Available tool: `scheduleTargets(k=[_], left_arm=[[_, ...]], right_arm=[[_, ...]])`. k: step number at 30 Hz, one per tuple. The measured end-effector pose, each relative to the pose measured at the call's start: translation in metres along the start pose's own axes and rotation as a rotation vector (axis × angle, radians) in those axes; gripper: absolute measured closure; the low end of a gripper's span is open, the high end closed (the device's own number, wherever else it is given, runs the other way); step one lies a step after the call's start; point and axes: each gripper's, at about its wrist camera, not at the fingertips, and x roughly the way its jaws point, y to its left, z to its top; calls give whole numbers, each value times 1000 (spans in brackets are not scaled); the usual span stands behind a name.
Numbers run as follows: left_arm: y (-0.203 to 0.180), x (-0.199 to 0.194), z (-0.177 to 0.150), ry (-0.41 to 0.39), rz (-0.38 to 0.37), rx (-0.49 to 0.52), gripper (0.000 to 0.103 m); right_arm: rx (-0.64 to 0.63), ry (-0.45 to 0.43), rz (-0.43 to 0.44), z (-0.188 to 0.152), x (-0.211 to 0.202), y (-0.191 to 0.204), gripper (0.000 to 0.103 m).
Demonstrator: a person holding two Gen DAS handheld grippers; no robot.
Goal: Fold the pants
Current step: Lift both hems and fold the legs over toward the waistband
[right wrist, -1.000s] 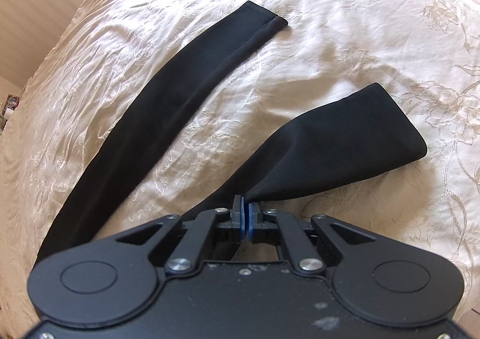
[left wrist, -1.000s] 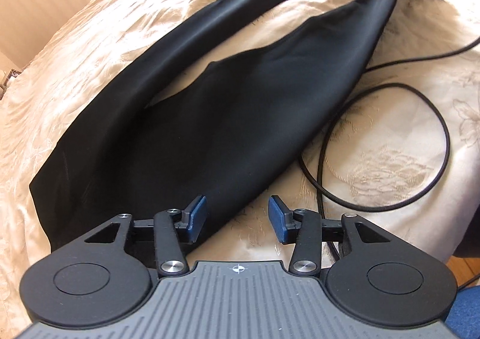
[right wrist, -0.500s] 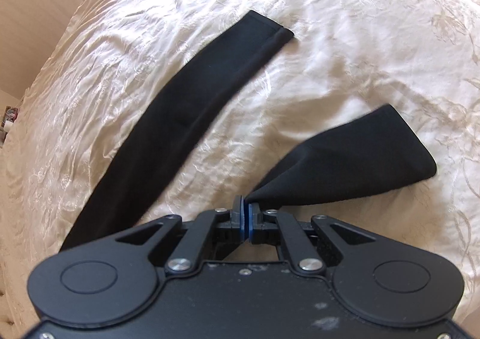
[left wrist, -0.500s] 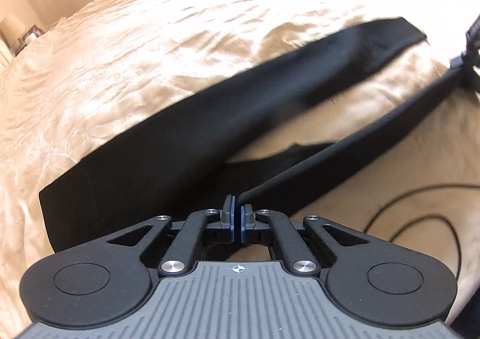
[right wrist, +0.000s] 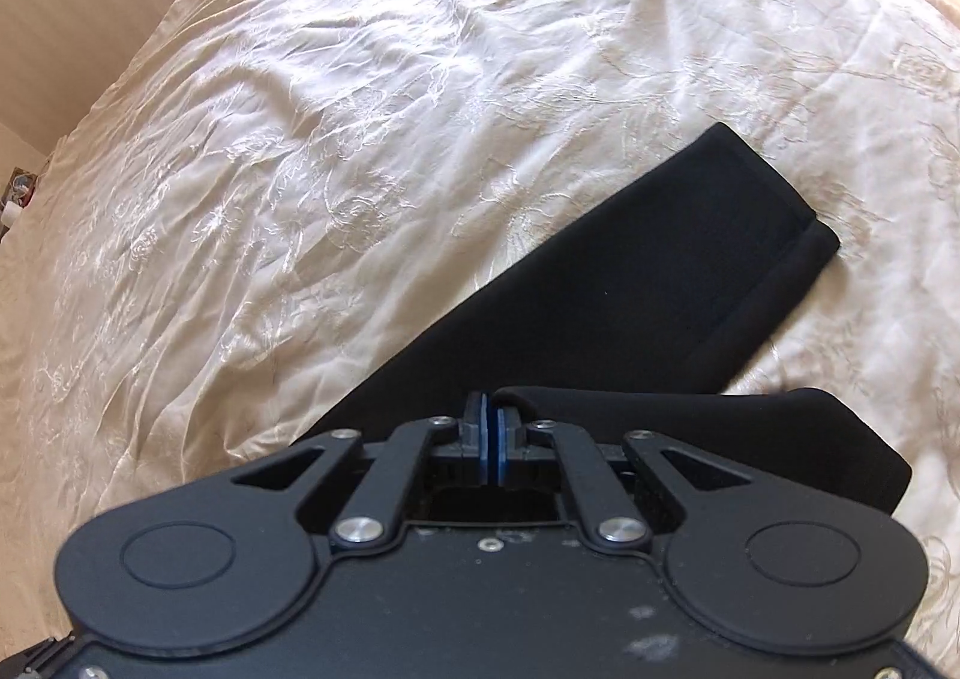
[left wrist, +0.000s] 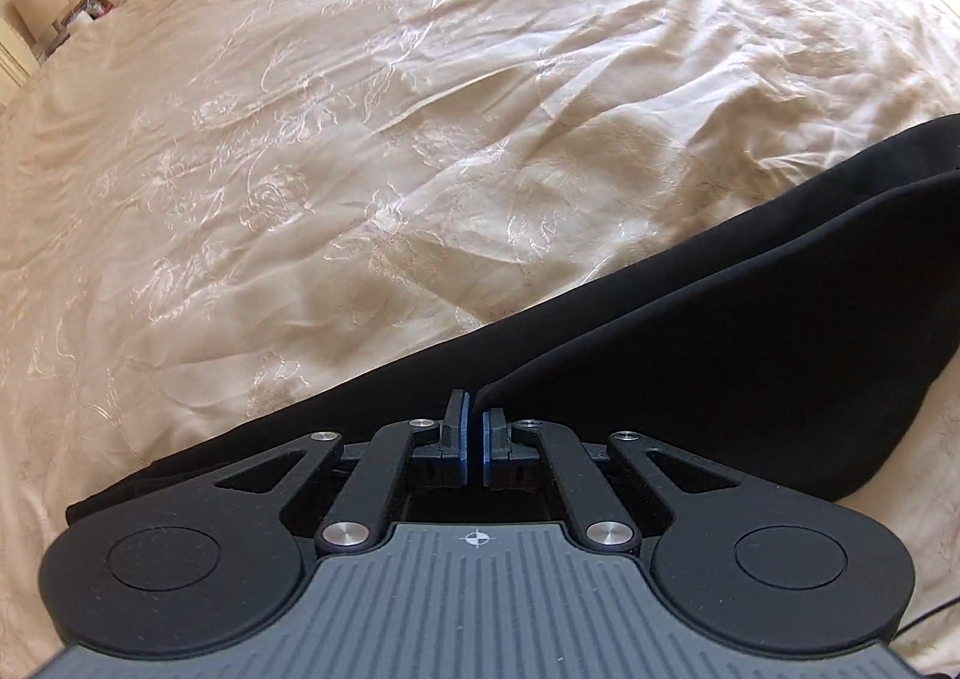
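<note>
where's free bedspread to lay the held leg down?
Free: the wide cream bedspread up and left of the black pants, to the wall side. Crowded: lower right, where the flat leg lies and both grippers pinch fabric, left gripper, right gripper.

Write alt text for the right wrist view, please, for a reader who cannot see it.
The right claw is shut on a fold of the black pants, pointing down at a bed. One pant leg lies flat beyond it on the cream embroidered bedspread, its hem toward the right.
</note>
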Motion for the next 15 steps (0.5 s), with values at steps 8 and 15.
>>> scheduleTargets(k=[8,15], left_arm=[[-10,29,-4,61,13,-7,98],[-13,35,-2,76,30,-10,98]], right_arm=[[-130,-38,102,18,23,4,92],[39,-90,233,38,-25,-44,83]])
